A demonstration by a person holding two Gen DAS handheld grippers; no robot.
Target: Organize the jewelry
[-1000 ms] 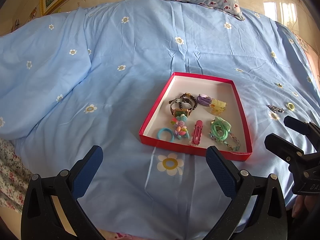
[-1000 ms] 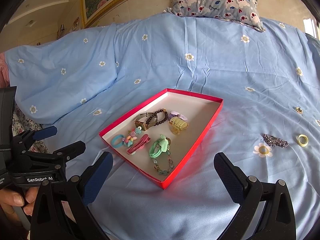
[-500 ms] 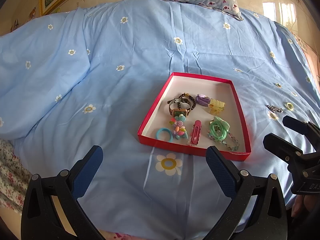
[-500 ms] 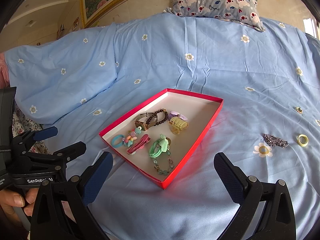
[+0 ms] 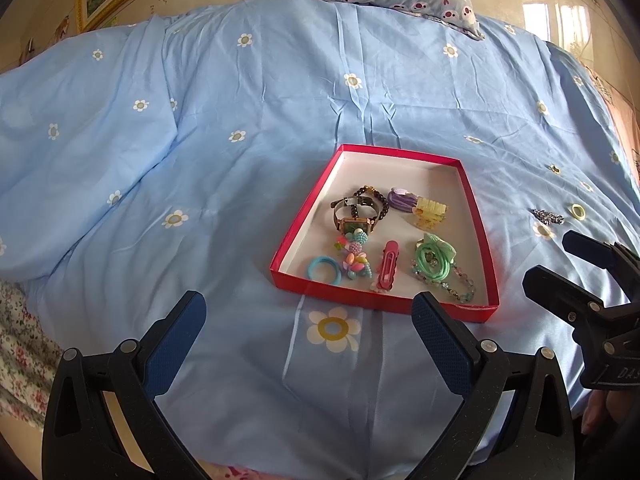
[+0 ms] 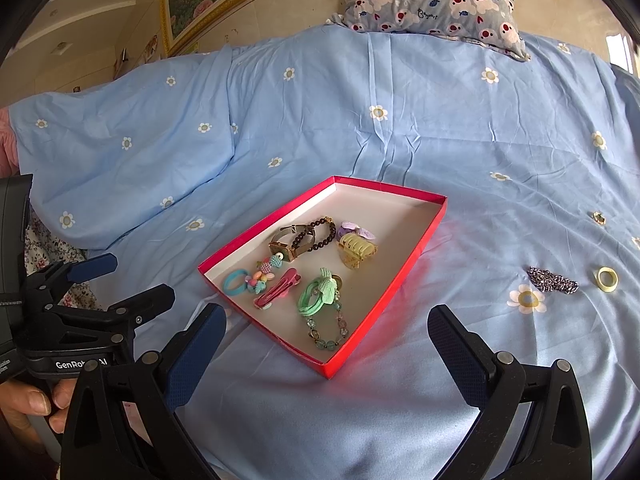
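A shallow red tray with a white floor sits on the blue flowered bed, holding a watch, dark bead bracelet, pink clip and green cord. A silvery chain piece and yellow ring lie well apart. Left gripper and right gripper both hang wide apart, empty.

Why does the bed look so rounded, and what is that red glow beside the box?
Both wrist views use fisheye lenses, so the blue sheet bulges and the corners go black. In the right wrist view, sunlight bounces off the red box wall and tints the sheet pink beside it. In the left wrist view, a bright window washes out the top right.
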